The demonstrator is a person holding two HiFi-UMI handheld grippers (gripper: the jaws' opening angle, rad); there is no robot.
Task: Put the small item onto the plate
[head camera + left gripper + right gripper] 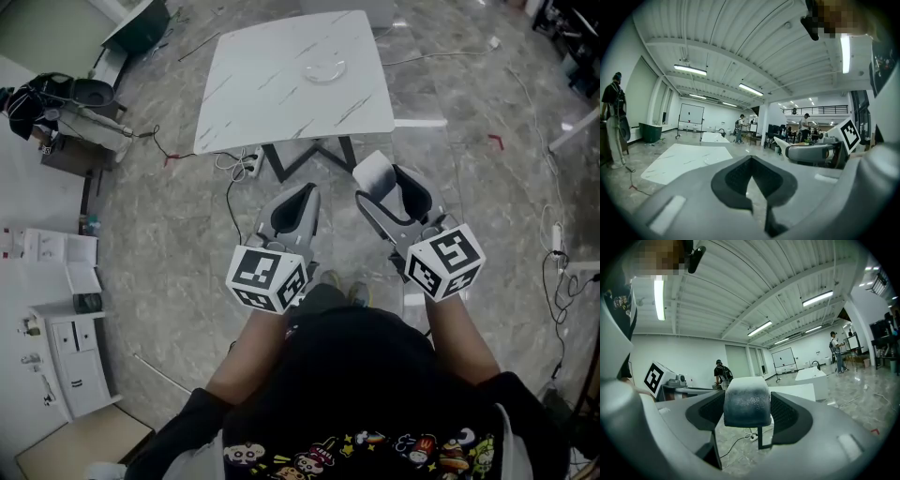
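Observation:
A pale round plate [323, 70] lies on the white marble table [272, 103], on its far right part. Both grippers are held over the floor in front of the table, well short of it. My right gripper [382, 183] is shut on the small item [374, 172], a whitish block with a grey frosted face [746, 401] that fills the space between the dark pads. My left gripper [302, 199] is shut with nothing in it; its pads [736, 180] meet in a narrow V. The table [684, 159] shows ahead in the left gripper view.
A power strip with cables [246, 164] lies on the floor under the table's near edge. A white cabinet [66, 319] and a dark bag on a stand [56, 98] are at the left. More cables [553, 244] run along the right. People [723, 373] stand far off.

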